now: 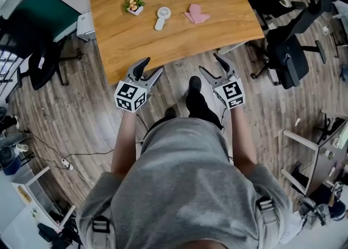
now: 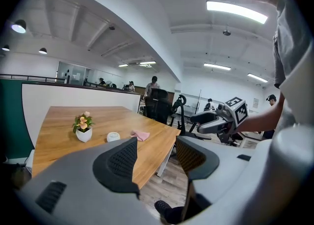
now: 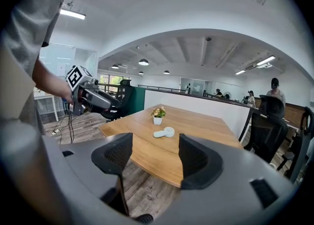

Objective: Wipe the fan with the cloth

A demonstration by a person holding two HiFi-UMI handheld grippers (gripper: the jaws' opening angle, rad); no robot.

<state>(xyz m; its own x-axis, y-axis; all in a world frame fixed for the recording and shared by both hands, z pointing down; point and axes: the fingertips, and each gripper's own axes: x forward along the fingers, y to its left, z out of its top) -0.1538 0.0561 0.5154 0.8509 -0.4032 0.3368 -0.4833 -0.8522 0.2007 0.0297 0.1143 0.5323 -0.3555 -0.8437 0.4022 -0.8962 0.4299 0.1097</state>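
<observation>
While your left gripper (image 1: pixel 151 66) and right gripper (image 1: pixel 209 62) hang released and empty short of the wooden table (image 1: pixel 163 47), the small white fan (image 1: pixel 162 17) lies flat on it between a flower pot (image 1: pixel 134 5) and the pink cloth (image 1: pixel 196 14).

Wooden table (image 1: pixel 179 47), office chairs (image 1: pixel 288 57) (plank floor (image 1: pixel 65 117))

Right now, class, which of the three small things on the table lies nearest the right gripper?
The pink cloth, at the row's right end; the white fan sits midway, the flower pot farthest left.
</observation>
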